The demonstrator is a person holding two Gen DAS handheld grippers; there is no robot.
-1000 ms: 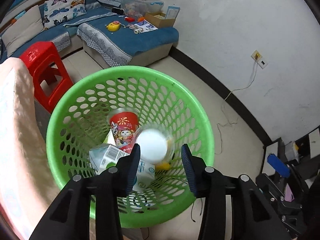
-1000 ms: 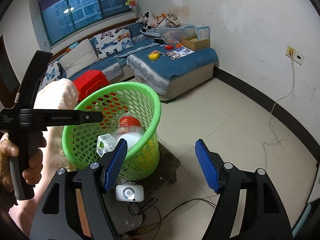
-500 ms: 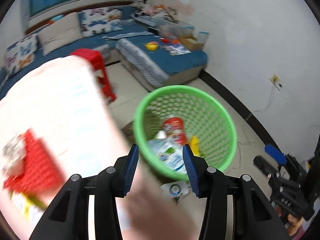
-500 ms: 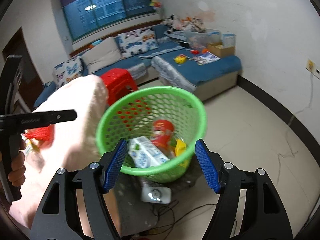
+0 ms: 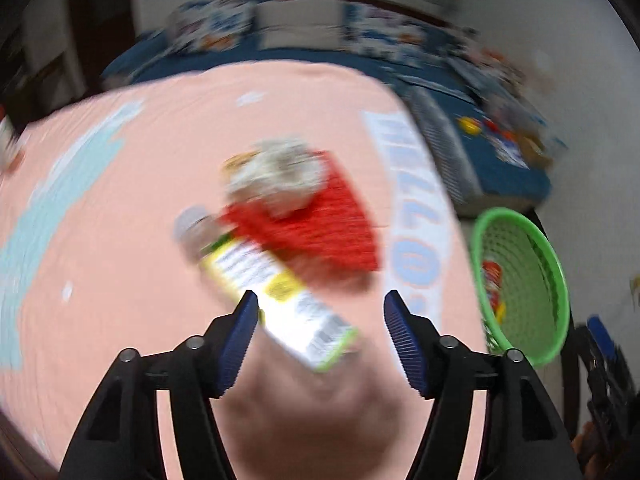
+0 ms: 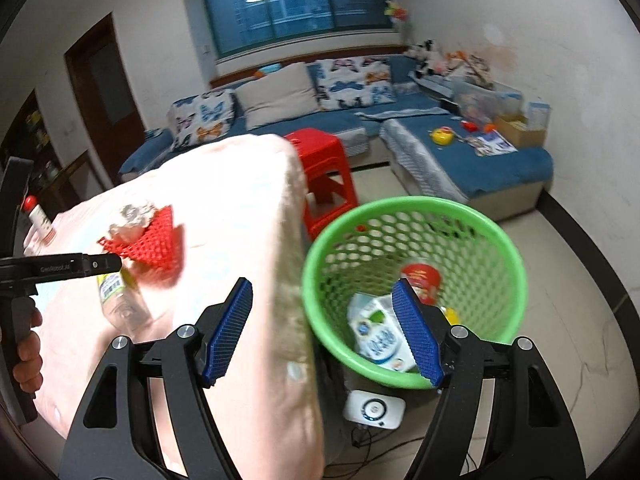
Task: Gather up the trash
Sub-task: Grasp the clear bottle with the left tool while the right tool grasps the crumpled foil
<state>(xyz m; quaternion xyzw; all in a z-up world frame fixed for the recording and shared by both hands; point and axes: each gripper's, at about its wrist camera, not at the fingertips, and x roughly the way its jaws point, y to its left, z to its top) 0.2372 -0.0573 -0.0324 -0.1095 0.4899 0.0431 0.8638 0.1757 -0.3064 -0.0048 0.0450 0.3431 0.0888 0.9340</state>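
Note:
On the pink cloth-covered table lie a red mesh net, a crumpled wad of paper on top of it and a clear plastic bottle with a yellow and white label. My left gripper hangs above the bottle's end with its jaws opening, touching nothing; this view is blurred. The green basket stands on the floor right of the table and holds a red cup and a milk carton. My right gripper is open and empty over the table edge and basket.
A red stool stands behind the basket, a blue sofa beyond it. A white device with cables lies on the floor by the basket. A small red-capped bottle stands at the table's far left. A hand holds the left gripper's handle.
My left gripper swung from over the basket leftward to above the table's trash, and its jaws widened. The right gripper also shifted left; the basket now sits right of it.

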